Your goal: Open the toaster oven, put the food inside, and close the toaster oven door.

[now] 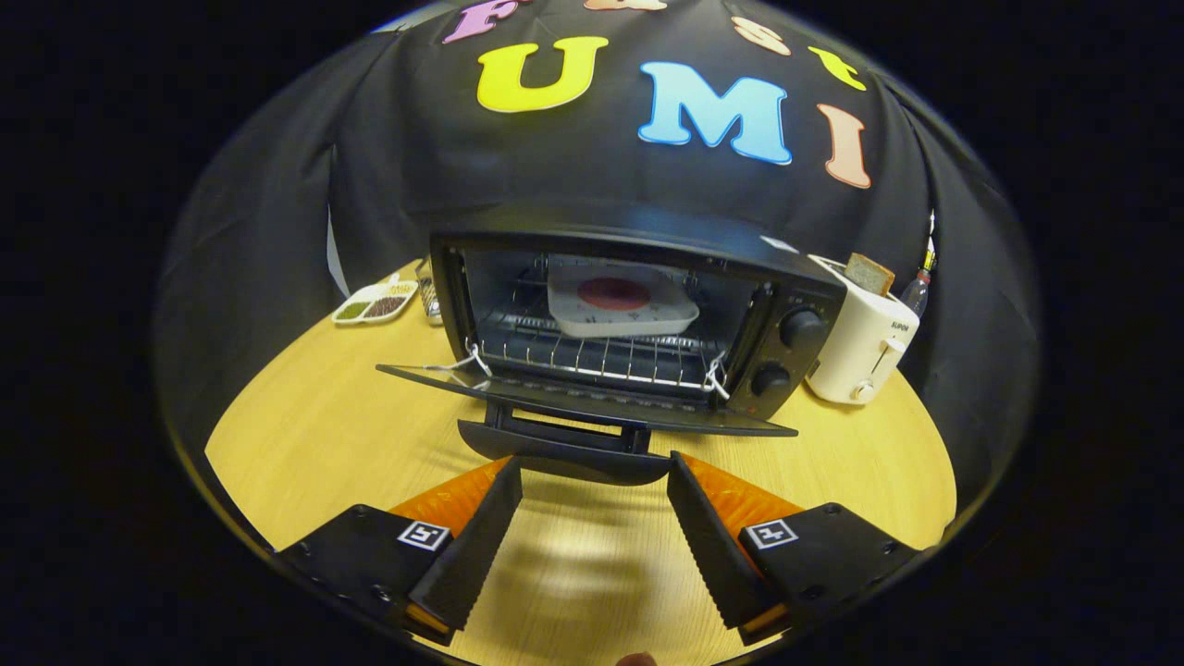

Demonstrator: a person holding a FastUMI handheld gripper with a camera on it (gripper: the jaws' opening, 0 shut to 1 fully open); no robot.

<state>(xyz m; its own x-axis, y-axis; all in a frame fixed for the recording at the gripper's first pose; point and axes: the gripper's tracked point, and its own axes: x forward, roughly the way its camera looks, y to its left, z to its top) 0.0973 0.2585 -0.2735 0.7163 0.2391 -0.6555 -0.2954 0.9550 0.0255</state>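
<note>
Tool [595,467]: two black ribbed fingers spread wide apart, nothing between them; the tips sit just short of the door handle, above bare desk.

Toaster oven [629,314]: black, standing on the wooden desk [305,435] just ahead of the fingers. Door [583,402] dropped fully open, lying flat toward the tool, its handle [564,453] nearest the fingertips. Two knobs [800,328] on the right-hand panel.

Food [612,293]: a dark red round piece on a white tray [620,310], resting on the wire rack [592,356] inside the oven cavity, toward the back.

Toaster [865,342]: white, just beside the oven's right side, with a slice of bread [869,273] standing up out of its slot. A bottle [916,291] stands behind it, partly hidden.

Divided dish [375,302]: white, holding small greenish and brown contents, on the desk to the left of the oven, apart from it.
</note>
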